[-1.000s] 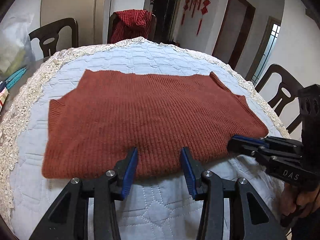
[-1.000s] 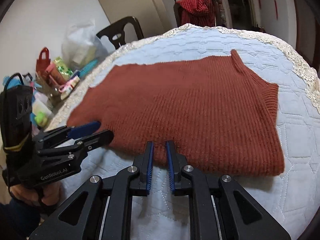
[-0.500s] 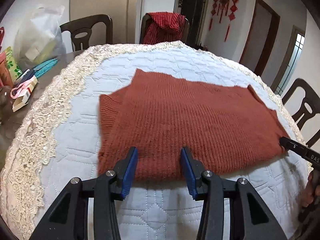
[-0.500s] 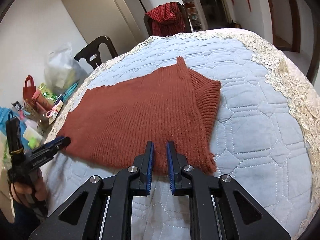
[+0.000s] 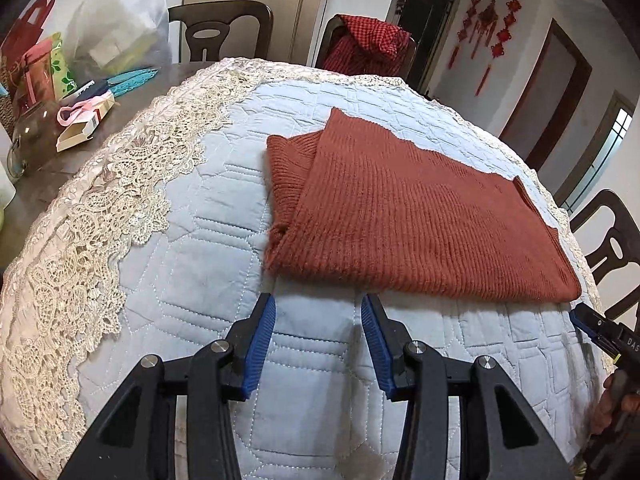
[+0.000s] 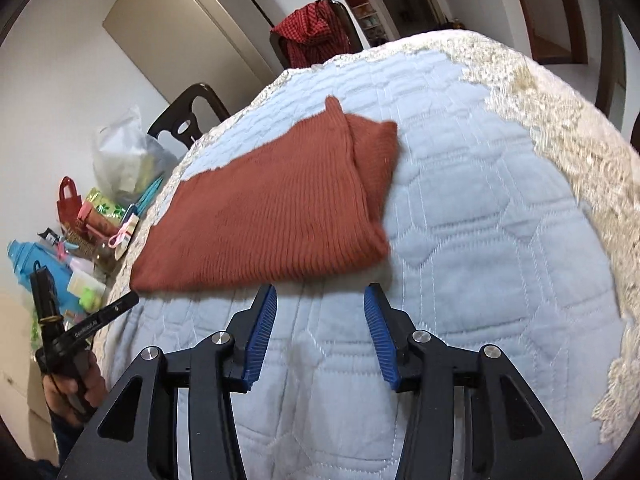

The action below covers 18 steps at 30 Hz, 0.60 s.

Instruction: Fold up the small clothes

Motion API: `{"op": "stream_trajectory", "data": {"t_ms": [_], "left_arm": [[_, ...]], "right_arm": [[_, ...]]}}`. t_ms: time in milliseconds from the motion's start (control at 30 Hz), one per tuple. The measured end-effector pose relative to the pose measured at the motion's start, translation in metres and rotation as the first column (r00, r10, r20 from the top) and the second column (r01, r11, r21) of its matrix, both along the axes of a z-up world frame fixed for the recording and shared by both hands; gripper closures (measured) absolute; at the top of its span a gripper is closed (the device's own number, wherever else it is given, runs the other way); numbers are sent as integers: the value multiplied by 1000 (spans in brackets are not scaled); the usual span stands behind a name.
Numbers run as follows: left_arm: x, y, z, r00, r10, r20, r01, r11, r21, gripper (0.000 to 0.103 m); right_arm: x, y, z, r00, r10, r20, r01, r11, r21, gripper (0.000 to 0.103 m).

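Rust-red knit sweater point(image 5: 408, 216) lies flat on the quilted cover point(image 5: 224, 208) of the tabletop, one side folded over so a ribbed edge shows along the fold in both views. Left claw point(image 5: 318, 340): blue pads spread, nothing between them, tips just short of the sweater's near edge, over bare quilt. Right claw point(image 6: 320, 332): jaws opening, gap holds only quilt, sweater edge just beyond the tips. Each claw's tip also shows at the margin of the other view, near a near corner of the sweater. Lace border point(image 5: 100, 216) rims the cover. Beyond it, bags and small packets point(image 5: 60, 80) crowd the tabletop's far side. A red checked cloth point(image 5: 368, 44) hangs on a chair back.
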State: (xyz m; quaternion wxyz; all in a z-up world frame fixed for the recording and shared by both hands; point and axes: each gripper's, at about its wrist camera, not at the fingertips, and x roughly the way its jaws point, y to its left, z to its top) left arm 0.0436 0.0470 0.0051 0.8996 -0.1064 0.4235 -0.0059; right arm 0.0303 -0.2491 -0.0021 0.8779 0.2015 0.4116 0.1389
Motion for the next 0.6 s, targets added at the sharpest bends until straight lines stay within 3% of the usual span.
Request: {"op": "stream_trajectory", "data": {"t_ms": [233, 467, 600], "left_arm": [[8, 2, 0, 1000, 9, 14, -8, 999, -47, 46], [17, 24, -4, 997, 67, 25, -59, 968, -243, 44], [20, 31, -6, 995, 95, 37, -80, 949, -304, 44]], "right_arm": [[13, -2, -1, 1000, -1, -21, 2, 998, 60, 53], [30, -7, -6, 999, -26, -41, 32, 988, 151, 53], [34, -12, -8, 998, -49, -45, 57, 980, 191, 53]]}}
